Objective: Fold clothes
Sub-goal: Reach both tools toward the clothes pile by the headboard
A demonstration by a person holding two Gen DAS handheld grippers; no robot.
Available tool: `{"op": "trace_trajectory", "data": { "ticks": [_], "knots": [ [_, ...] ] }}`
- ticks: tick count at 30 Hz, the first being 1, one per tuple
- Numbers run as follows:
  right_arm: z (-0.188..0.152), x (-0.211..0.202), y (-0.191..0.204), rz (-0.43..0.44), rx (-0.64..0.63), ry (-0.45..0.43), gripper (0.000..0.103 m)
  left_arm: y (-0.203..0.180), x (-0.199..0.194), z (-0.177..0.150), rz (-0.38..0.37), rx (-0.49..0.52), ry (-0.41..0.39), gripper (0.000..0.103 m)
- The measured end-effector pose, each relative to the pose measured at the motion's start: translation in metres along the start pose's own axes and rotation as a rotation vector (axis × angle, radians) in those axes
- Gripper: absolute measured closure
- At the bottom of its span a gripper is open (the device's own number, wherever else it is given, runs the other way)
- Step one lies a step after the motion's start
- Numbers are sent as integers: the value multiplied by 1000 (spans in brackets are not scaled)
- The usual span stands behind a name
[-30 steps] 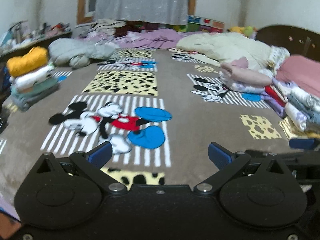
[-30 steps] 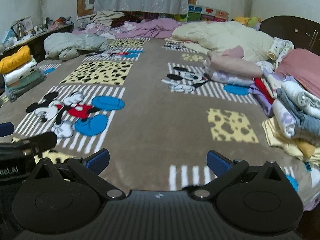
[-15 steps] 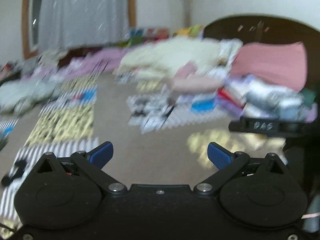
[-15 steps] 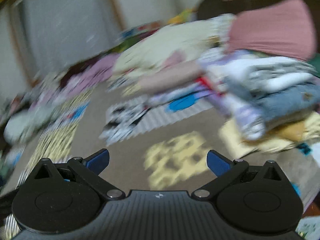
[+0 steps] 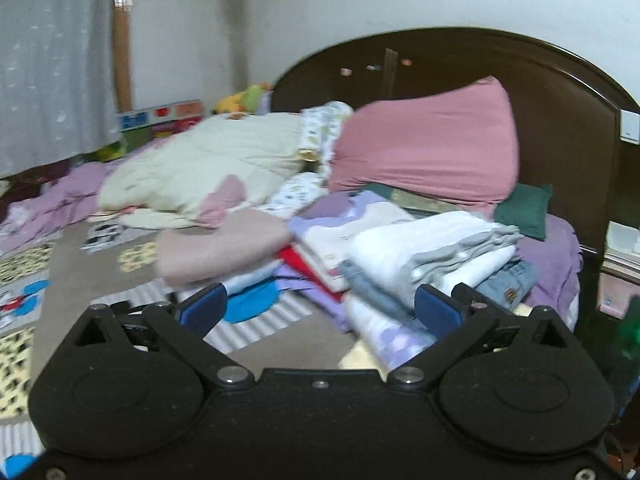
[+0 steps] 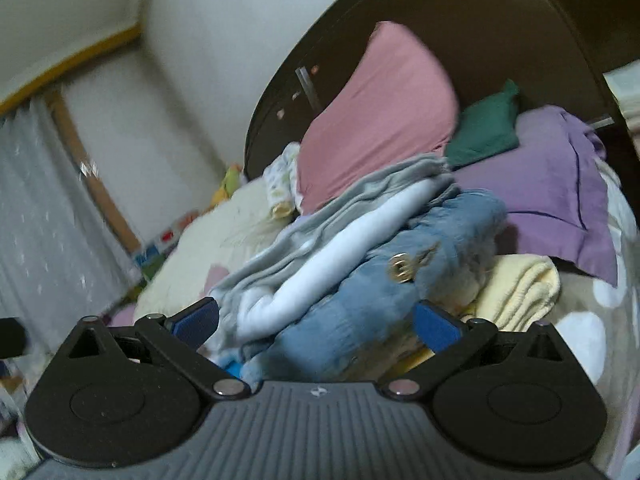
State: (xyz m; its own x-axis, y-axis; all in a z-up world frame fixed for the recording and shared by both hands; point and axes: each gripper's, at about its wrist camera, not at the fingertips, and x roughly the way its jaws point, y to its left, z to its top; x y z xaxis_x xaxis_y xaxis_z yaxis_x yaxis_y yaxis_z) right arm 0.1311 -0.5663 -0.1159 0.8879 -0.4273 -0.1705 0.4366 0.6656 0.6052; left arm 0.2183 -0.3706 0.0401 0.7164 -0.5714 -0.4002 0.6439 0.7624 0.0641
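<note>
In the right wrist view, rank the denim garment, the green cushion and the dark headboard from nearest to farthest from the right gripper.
1. Denim garment, right between the open fingers of the right gripper, low centre.
2. Green cushion, upper right, behind the clothes pile, beside the pink pillow.
3. Dark headboard, at the back, behind the cushion and pillow.

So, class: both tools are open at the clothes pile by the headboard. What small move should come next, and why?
Probably ease the right tool forward and close on the blue denim garment. It lies directly between the open fingers, low in the stack, while the left tool is open too and holds nothing. This is a judgement.
</note>
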Motion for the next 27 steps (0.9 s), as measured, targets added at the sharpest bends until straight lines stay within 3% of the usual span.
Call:
{"op": "trace_trajectory", "data": {
  "ticks": [3,5,8,14,21,27],
  "knots": [
    [4,1,-16,-30,63,-52,0,-14,30,6,-49,12,6,12],
    [14,6,-29,-68,121,-87,0,-21,47,11,-70,22,18,27],
    [18,14,-48,-91,193,-103,0,-32,70,14,-100,36,35,31],
    [20,18,-52,-99,203,-101,0,-60,105,20,-150,102,69,39],
    [18,16,-60,-114,234,-94,0,-79,137,13,-97,244,167,43],
    [14,20,-53,-98,217,-76,0,-70,137,12,-88,217,182,69]
  ]
}}
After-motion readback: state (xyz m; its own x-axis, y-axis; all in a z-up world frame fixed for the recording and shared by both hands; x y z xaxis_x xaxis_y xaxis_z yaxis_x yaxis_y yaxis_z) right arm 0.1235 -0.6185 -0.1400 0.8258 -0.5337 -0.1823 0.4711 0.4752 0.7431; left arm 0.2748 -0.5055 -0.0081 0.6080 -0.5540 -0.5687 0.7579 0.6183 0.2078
